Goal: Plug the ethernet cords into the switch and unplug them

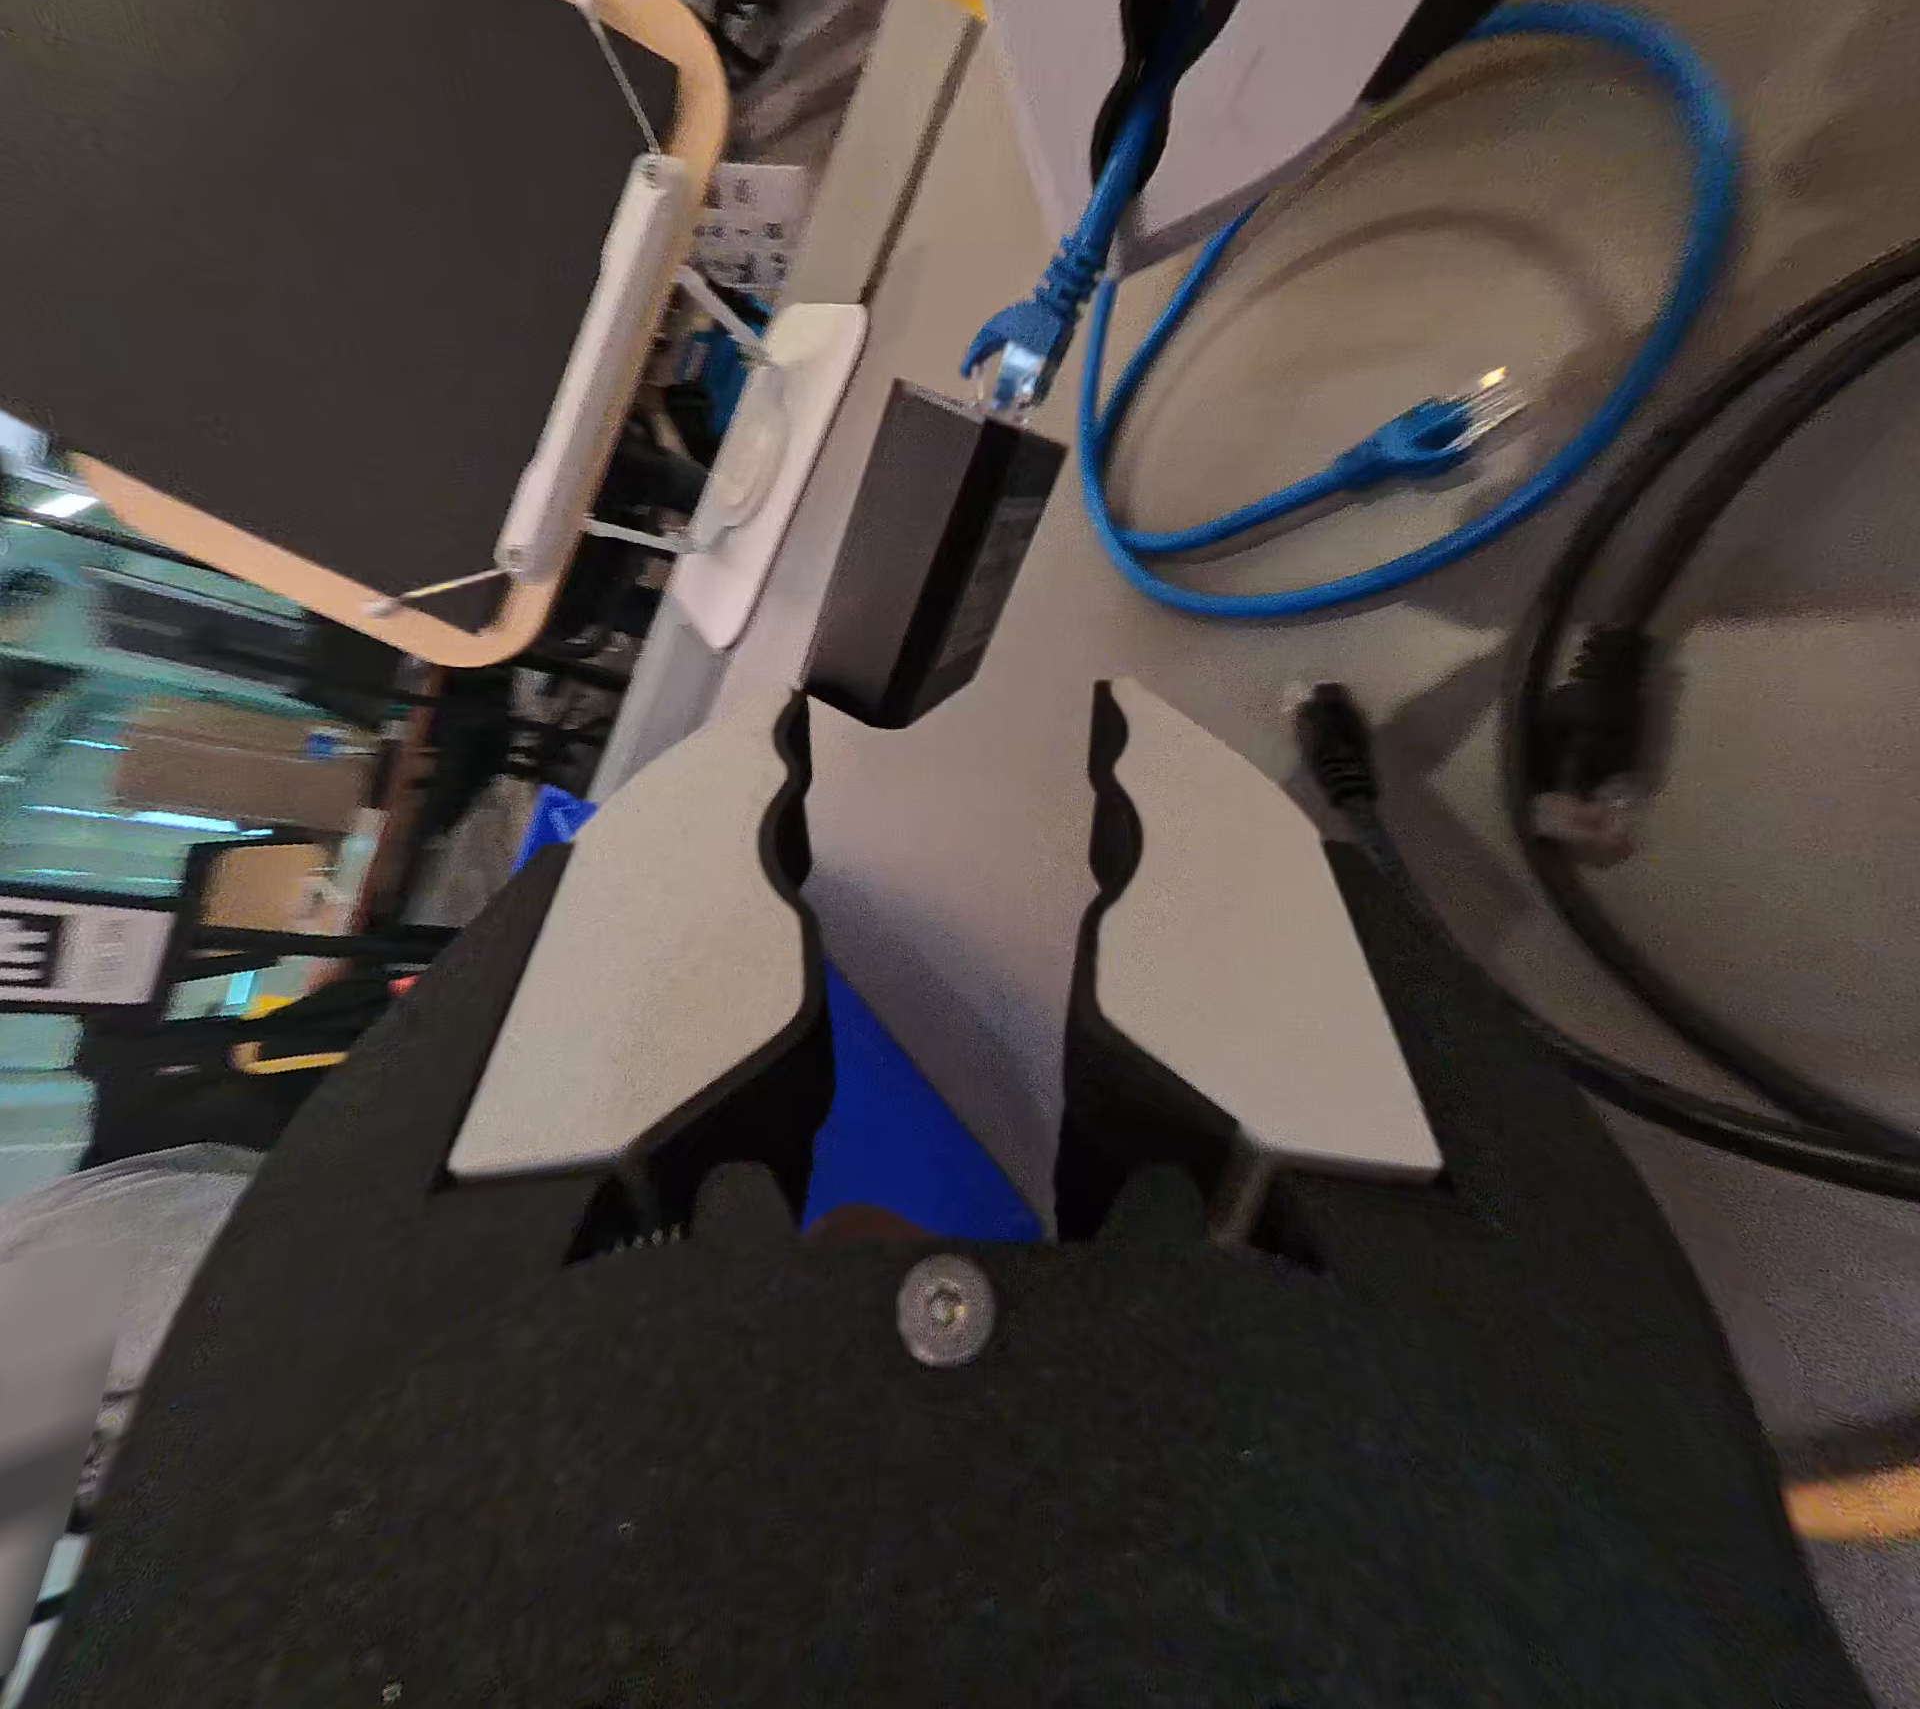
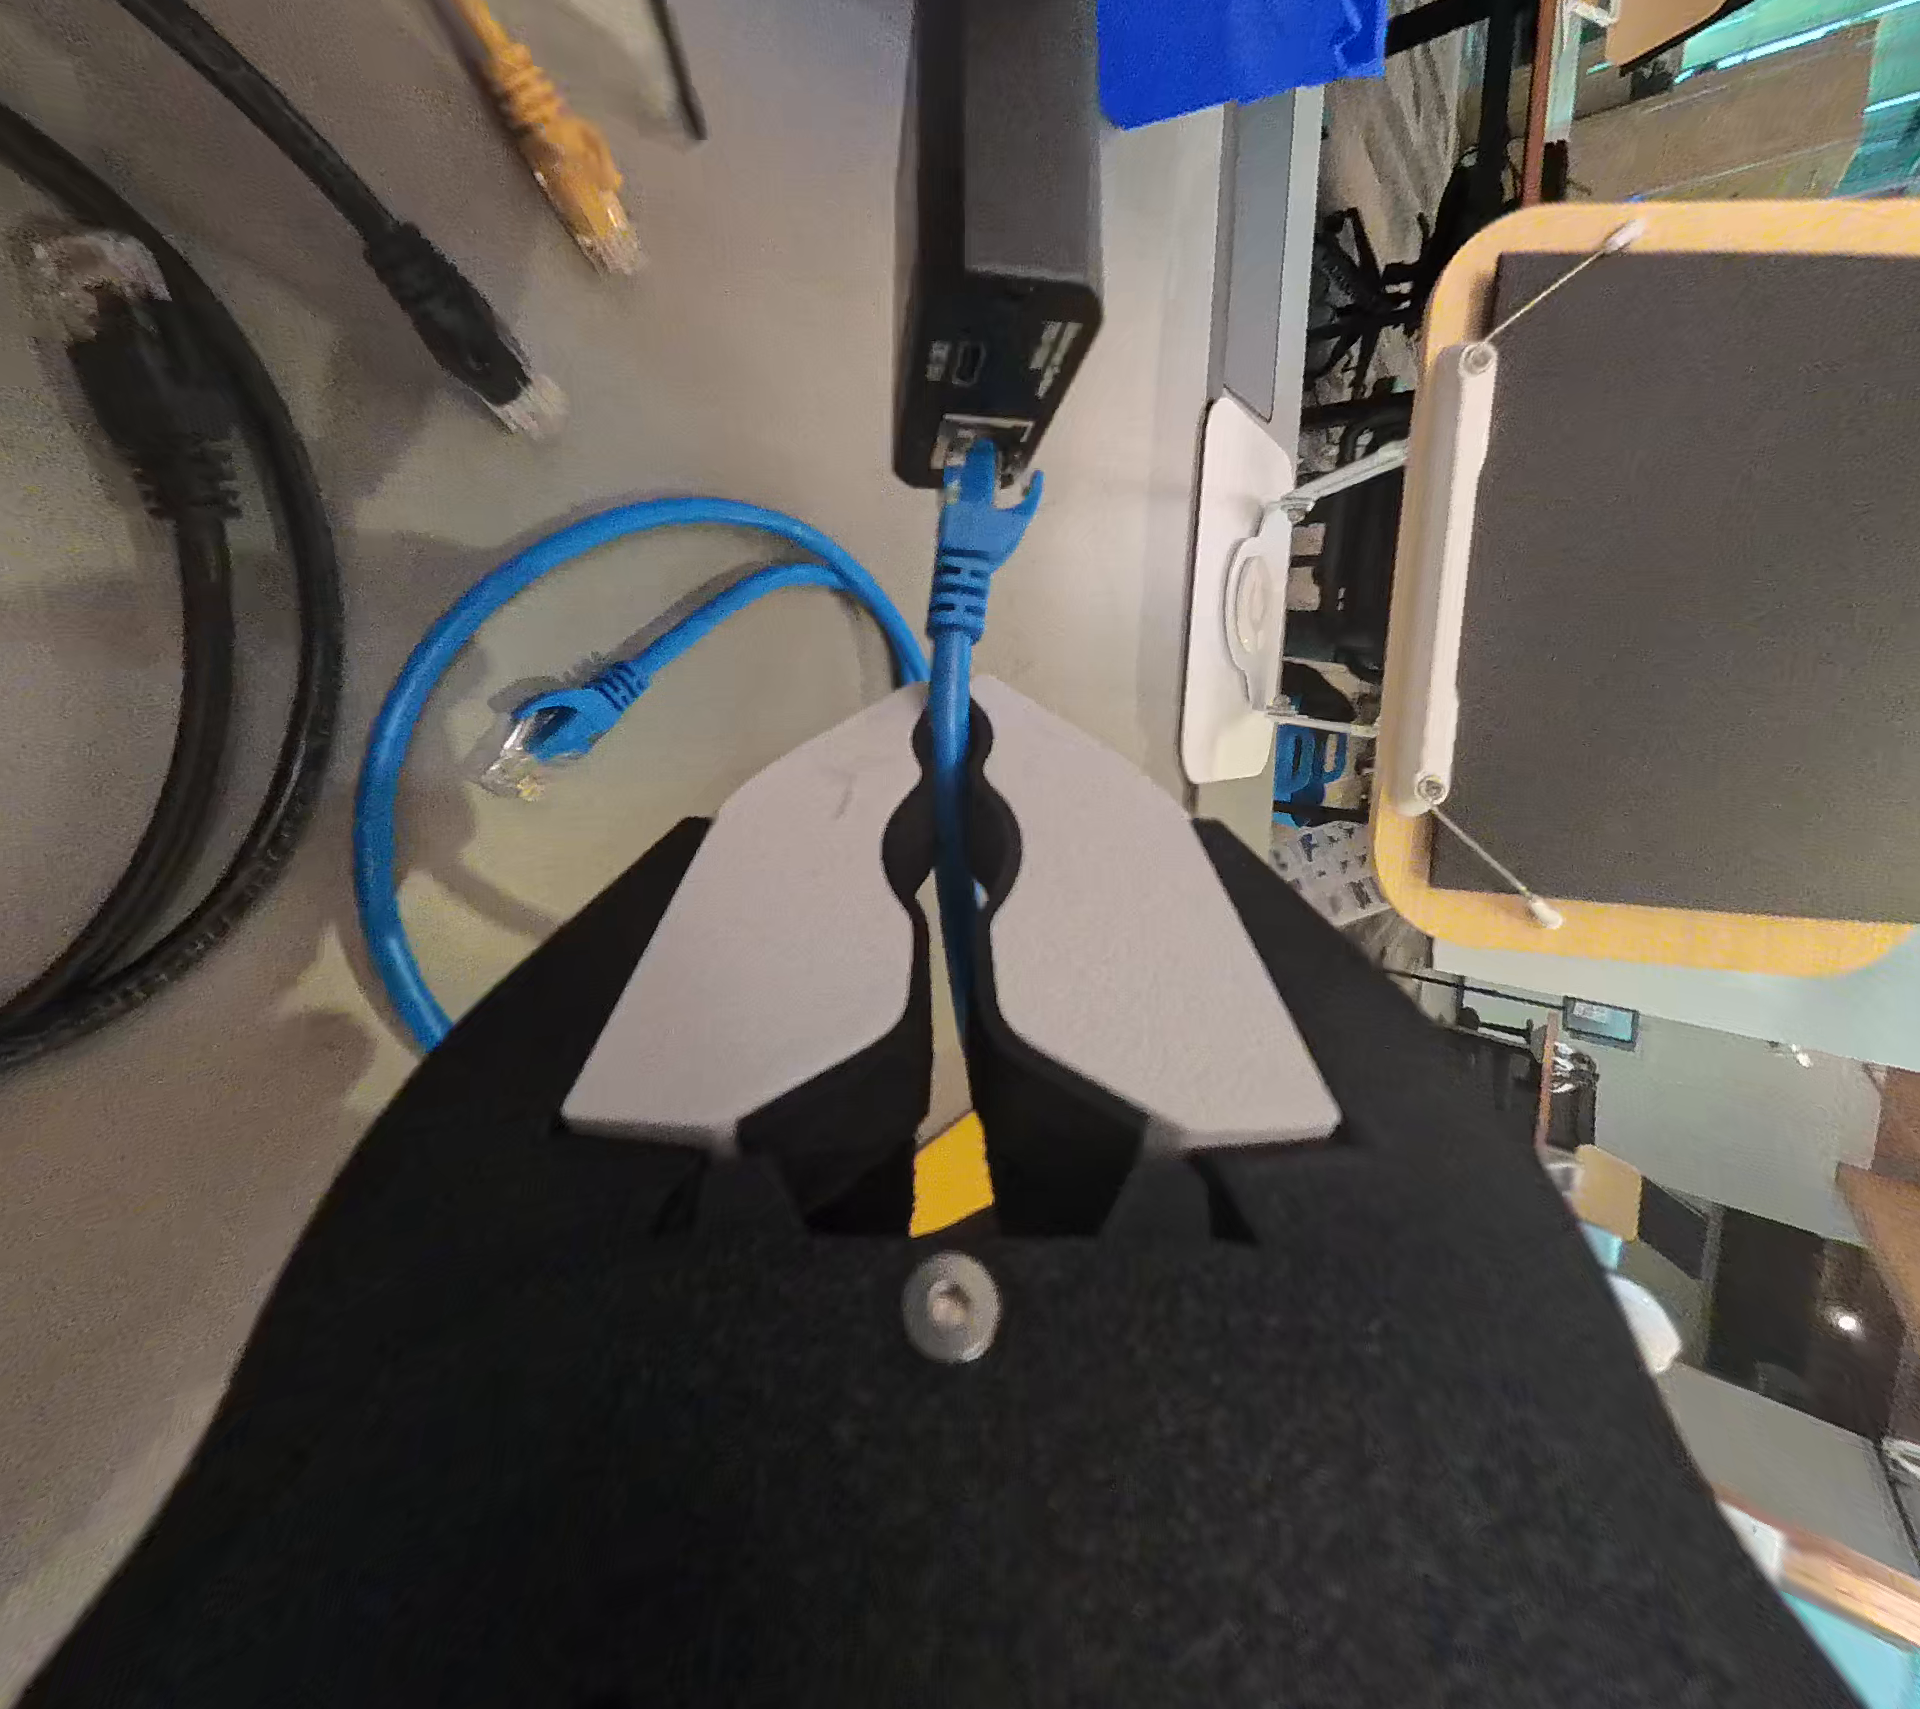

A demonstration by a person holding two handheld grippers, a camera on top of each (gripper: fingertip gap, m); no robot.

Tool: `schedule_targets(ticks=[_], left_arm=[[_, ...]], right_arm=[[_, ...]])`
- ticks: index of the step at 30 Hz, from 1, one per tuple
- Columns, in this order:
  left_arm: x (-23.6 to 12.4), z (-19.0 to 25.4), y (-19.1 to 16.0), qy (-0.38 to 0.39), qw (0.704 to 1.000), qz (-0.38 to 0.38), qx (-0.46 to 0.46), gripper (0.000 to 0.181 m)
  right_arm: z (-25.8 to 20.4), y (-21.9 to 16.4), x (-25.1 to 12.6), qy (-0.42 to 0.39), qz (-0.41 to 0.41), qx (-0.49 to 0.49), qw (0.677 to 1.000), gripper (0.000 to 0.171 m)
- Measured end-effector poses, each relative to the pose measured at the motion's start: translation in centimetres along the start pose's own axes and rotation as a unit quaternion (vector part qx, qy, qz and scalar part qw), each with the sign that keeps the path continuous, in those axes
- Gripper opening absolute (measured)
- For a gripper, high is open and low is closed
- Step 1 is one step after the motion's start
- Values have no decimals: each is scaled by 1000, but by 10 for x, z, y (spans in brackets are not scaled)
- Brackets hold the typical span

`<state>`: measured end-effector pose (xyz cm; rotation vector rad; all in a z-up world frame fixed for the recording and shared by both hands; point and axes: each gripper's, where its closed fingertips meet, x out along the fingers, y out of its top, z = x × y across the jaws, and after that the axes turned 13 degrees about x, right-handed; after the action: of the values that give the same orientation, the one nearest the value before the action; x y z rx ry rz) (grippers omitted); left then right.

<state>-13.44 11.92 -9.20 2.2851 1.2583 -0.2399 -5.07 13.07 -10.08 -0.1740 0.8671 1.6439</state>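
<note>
Gripping the blue ethernet cord (image 2: 951, 703) just behind its strain-relief boot, R gripper (image 2: 951, 724) has jaws clamped on the cable. Plug (image 2: 977, 480) sits at the lower port on the near end face of the black switch (image 2: 997, 205); can't tell if fully seated or latched. Cord's long axis runs straight ahead from the jaws into the port, in line w/ the switch's length, so a push or pull along that line is what the next move turns on. L gripper (image 1: 951, 714) jaws apart, holding nothing, tips just short of the switch's opposite end (image 1: 935, 558); prob. placed to brace it. Cord's free end (image 2: 551, 724) lies loose inside its own loop, left of the switch. Black cords (image 2: 447, 309) and an orange-yellow one (image 2: 551, 132) lie unplugged, farther left on the grey table (image 2: 727, 371).
</note>
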Motion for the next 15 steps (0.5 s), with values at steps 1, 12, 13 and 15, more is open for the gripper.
schedule_targets(ticks=[1,12,13,15], left_arm=[[1,-1,-3,8,1000,-4,14,50],[14,12,7,-28,996,12,86,38],[15,11,7,-27,995,12,92,34],[17,10,7,-21,994,16,103,27]], right_arm=[[0,2,-1,-2,1,-6,1000,0],[-12,37,-19,-36,58,-69,995,0],[-11,36,-21,-43,59,-83,994,0],[-9,38,-25,-64,72,-105,990,0]])
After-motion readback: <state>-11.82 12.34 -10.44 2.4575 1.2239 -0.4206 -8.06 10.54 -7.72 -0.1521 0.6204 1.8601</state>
